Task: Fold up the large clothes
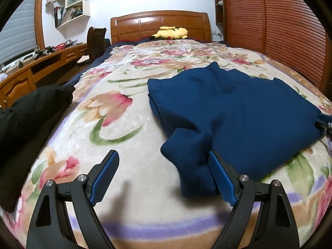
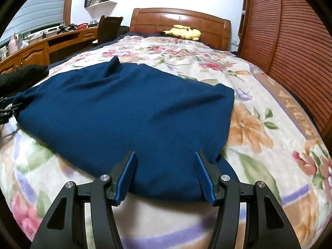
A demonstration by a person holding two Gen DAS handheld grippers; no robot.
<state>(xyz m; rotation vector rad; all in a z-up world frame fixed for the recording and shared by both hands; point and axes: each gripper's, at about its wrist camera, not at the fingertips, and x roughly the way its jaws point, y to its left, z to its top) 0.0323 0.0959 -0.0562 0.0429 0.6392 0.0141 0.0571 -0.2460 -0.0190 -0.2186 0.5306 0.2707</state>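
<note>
Lying on the floral blanket (image 1: pixel 128 124) that covers the bed, the navy fleece garment (image 1: pixel 238 114) looks mostly folded: its body forms a thick, layered, roughly rectangular slab with stacked edges along its left side in the left wrist view. What seems left is the loose part, probably a sleeve (image 1: pixel 191 161), that spills off the near left corner toward the bed's foot, and perhaps a last fold and some smoothing.

The left tongs (image 1: pixel 164 178) are spread wide and grasp nothing; that loose part lies between the fingers, against the inner face of the right finger only. The right tongs (image 2: pixel 166 176) stand partly spread and released, straddling the garment's near hem without pinching it.

The garment is soft, matte and plush, with shallow rumples and a small peak poking up at its far edge. The blanket is velvety, cream with pink and orange flowers, green leaves and a lilac border band. A black garment (image 1: pixel 29 112) sits heaped at the bed's left edge. A yellow plush toy (image 1: pixel 171 33) rests by the glossy wooden headboard (image 1: pixel 159 23), and a slatted wooden wardrobe door (image 1: pixel 276 33) stands to the right.
</note>
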